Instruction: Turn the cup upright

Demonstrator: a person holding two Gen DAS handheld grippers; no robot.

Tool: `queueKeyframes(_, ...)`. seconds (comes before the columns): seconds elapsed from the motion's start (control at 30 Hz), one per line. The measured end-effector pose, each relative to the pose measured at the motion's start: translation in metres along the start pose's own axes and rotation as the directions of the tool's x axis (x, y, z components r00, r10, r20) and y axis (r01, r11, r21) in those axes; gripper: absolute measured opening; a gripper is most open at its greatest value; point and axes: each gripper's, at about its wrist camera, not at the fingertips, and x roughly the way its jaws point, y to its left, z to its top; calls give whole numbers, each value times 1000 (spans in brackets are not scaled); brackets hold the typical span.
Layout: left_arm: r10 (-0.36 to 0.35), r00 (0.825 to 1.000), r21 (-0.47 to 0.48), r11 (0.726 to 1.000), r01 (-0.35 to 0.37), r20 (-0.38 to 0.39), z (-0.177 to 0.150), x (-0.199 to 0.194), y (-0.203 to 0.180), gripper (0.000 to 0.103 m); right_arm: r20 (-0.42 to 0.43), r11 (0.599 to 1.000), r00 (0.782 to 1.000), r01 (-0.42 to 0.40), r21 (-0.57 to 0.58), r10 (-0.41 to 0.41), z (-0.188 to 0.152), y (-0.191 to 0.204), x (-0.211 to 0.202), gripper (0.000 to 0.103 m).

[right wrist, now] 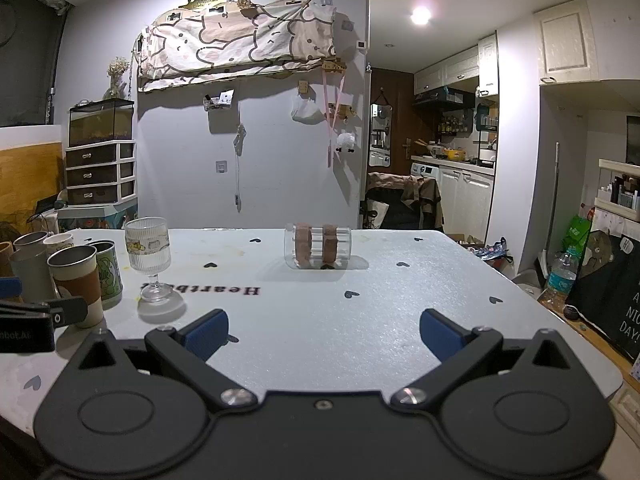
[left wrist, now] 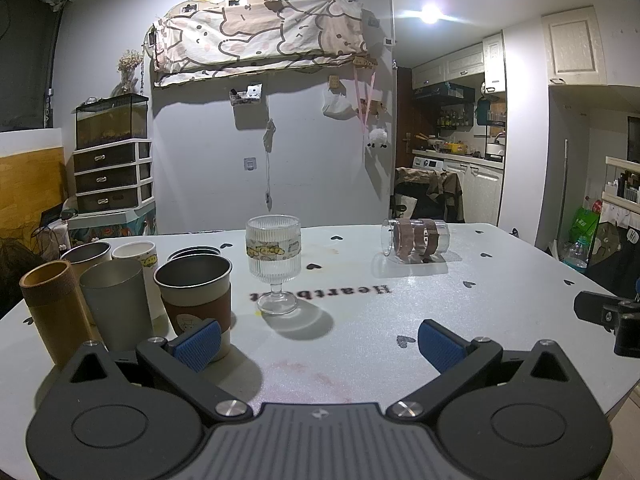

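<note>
A clear glass cup with brown bands lies on its side on the white table, mouth to the left; it also shows in the right wrist view, straight ahead. My left gripper is open and empty above the table's near edge, well short of the cup. My right gripper is open and empty, facing the lying cup from a distance. The right gripper's tip shows at the right edge of the left wrist view.
A ribbed stemmed glass stands upright mid-table. A cluster of upright cups stands at the left: a steel cup with brown sleeve, a grey cup, a bamboo cup, others behind. A chair stands beyond the far edge.
</note>
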Motion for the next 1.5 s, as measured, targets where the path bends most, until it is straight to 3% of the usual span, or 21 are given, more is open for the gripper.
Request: queueKeyframes(1.5, -2, 1000, 15, 1000, 2, 13, 1, -1, -4, 103, -2, 1000, 1000, -12, -2, 12, 0, -9, 7, 103)
